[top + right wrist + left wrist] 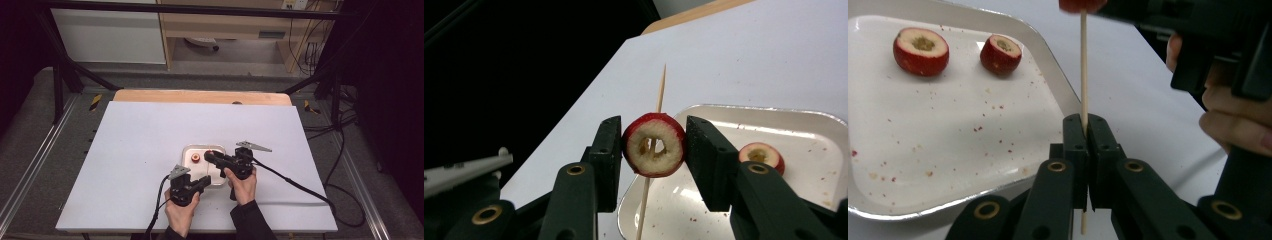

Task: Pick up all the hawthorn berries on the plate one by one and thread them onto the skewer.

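My left gripper [1087, 125] is shut on a thin wooden skewer [1083, 75] and holds it upright at the near right corner of a white tray [878, 150]. My right gripper [653, 137] is shut on a cored red fruit piece [654, 146], and the skewer [659, 95] passes through the hole in its middle. In the left gripper view, that fruit piece [1080, 5] sits high on the skewer. Two more red fruit pieces [921, 50] [1000, 53] lie in the tray. In the high view, the left gripper [205, 181] and right gripper [209, 156] meet over the tray [187, 150].
The tray sits on a white tabletop [150, 135] with a wooden strip [200, 96] along its far edge. Red crumbs dot the tray floor. Another fruit piece [762, 156] lies in the tray behind my right jaw. Cables trail off the table's right side [300, 187].
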`<action>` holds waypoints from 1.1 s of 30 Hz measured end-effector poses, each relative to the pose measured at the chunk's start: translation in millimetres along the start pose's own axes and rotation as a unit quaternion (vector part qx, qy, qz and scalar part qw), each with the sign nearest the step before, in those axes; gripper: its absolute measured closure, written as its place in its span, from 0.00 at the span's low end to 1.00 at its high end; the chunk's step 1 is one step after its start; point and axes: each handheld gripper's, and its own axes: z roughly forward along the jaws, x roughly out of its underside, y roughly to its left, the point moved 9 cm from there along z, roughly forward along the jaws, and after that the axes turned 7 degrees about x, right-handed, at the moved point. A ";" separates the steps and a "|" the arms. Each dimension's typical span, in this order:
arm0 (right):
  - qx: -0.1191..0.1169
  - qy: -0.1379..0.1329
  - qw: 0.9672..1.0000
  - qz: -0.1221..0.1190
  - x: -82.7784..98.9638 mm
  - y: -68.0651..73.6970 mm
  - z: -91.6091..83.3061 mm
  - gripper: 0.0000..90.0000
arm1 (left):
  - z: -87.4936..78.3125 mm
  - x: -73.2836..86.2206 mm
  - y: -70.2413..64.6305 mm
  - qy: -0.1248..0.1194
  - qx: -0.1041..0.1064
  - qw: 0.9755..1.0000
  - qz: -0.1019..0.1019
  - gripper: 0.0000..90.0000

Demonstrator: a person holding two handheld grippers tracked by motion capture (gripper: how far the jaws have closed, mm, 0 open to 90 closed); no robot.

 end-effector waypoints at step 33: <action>0.016 0.034 0.996 -0.075 10.0 -5.2 -6.1 0.35 | -9.2 -8.1 19.2 0.037 -0.021 0.996 0.077 0.98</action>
